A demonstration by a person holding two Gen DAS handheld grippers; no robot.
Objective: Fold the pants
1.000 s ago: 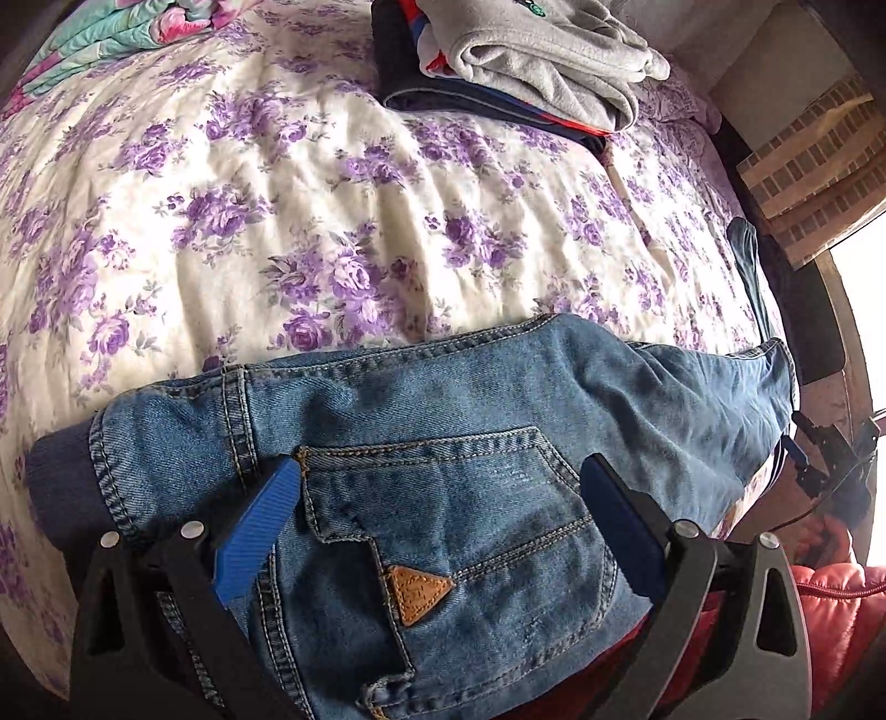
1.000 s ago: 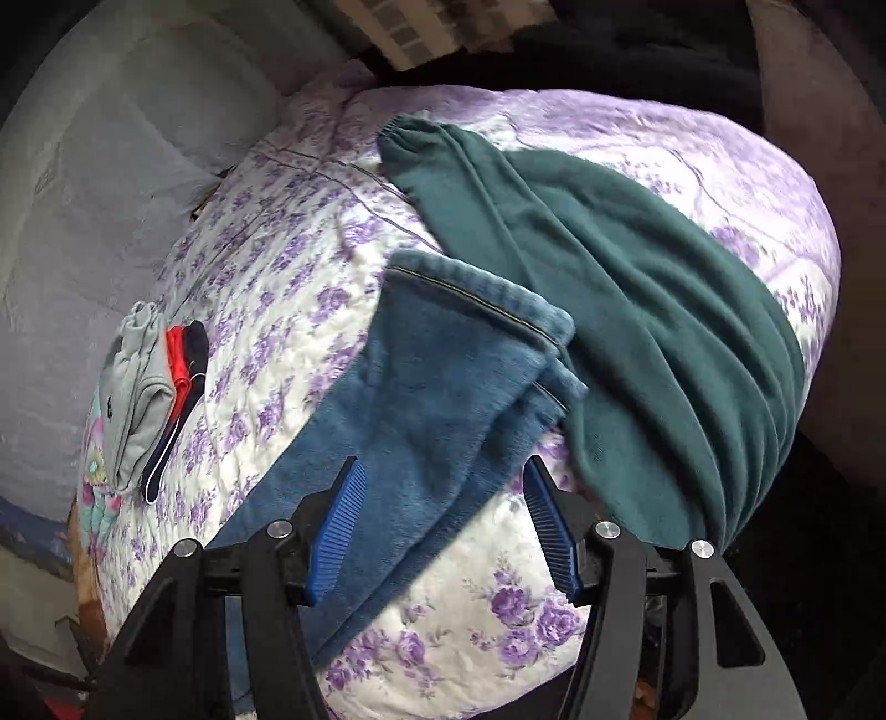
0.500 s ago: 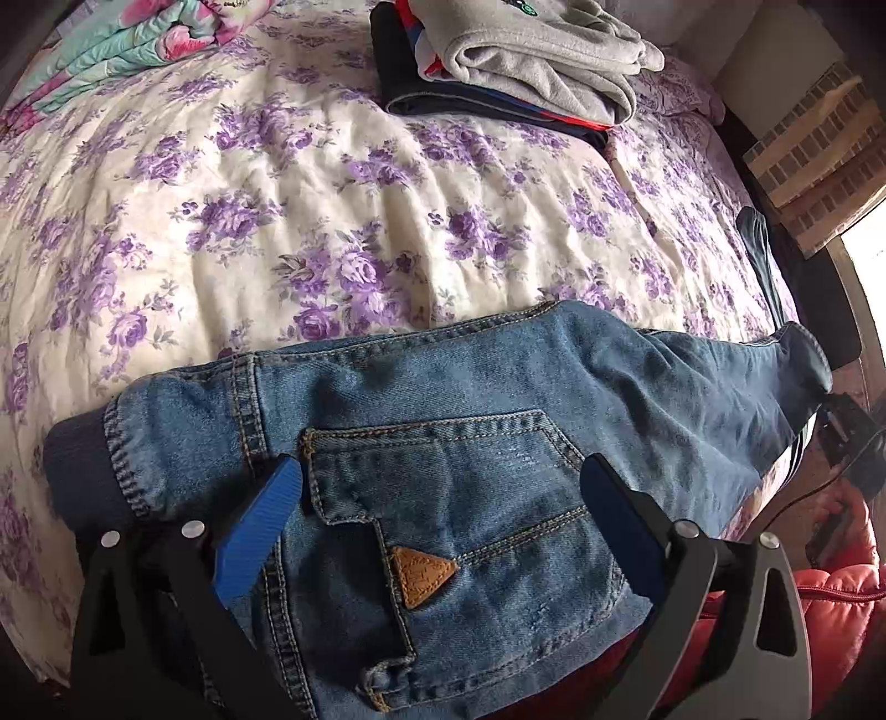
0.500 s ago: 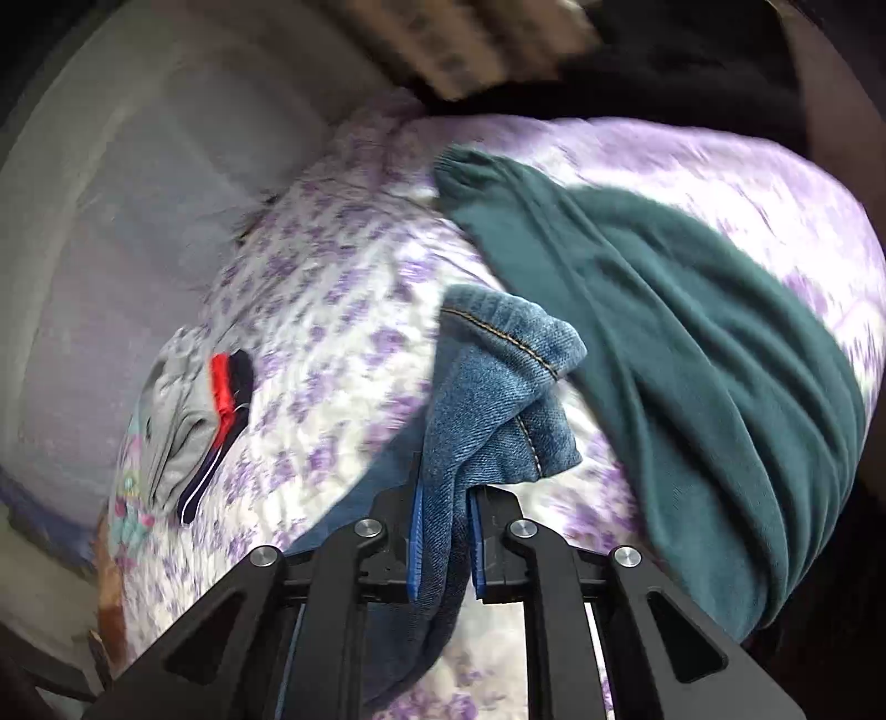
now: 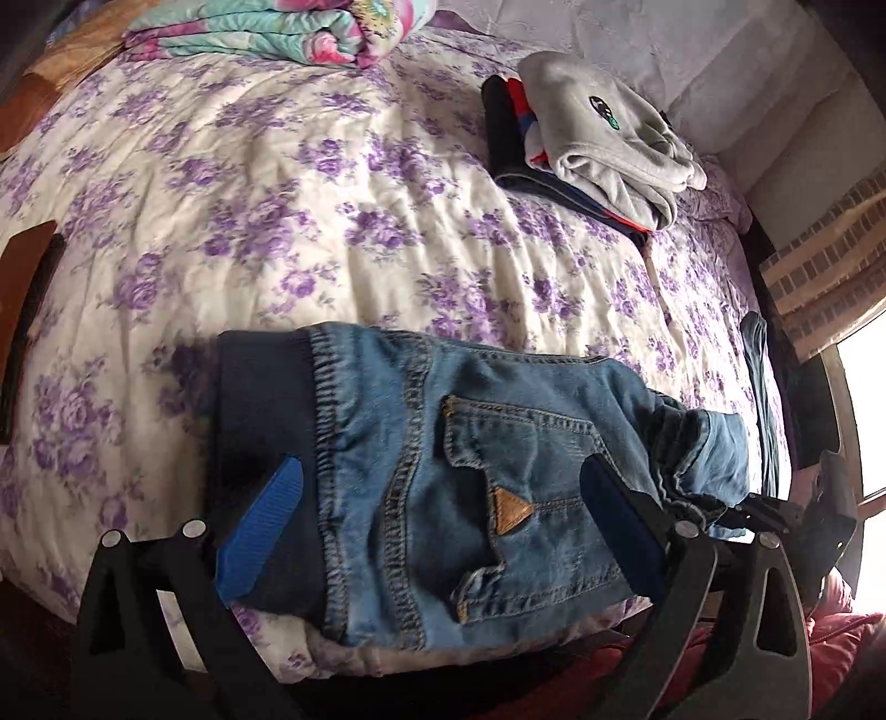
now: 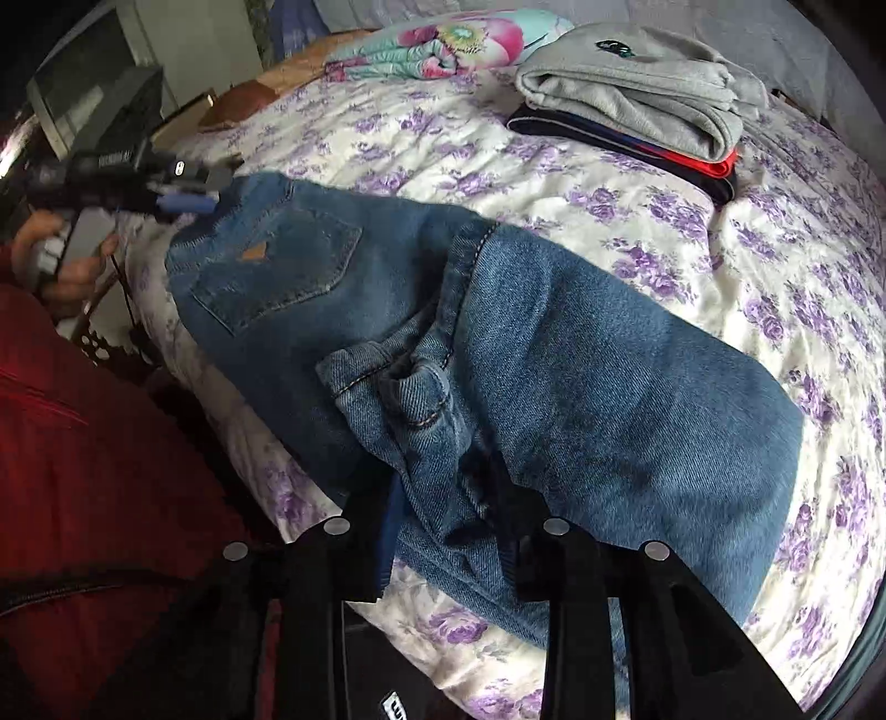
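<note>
Blue jeans (image 5: 498, 482) lie on the floral bedspread (image 5: 332, 221) near the bed's front edge, back pocket up, navy waistband to the left. My left gripper (image 5: 443, 526) is open, its blue pads either side of the waist and pocket, holding nothing. In the right wrist view my right gripper (image 6: 443, 498) is shut on the bunched hem of the jeans (image 6: 554, 354), with the leg ends doubled over toward the seat. The left gripper (image 6: 138, 188) shows at the far left there.
A folded stack with a grey sweatshirt (image 5: 598, 138) on top sits at the back right of the bed. A rolled floral blanket (image 5: 277, 33) lies at the back. A red jacket (image 6: 83, 443) is at the bed's front edge. A window is to the right.
My right gripper shut on the leg hems and carried them across toward the waist, folding the jeans over. The left gripper stayed open over the waist.
</note>
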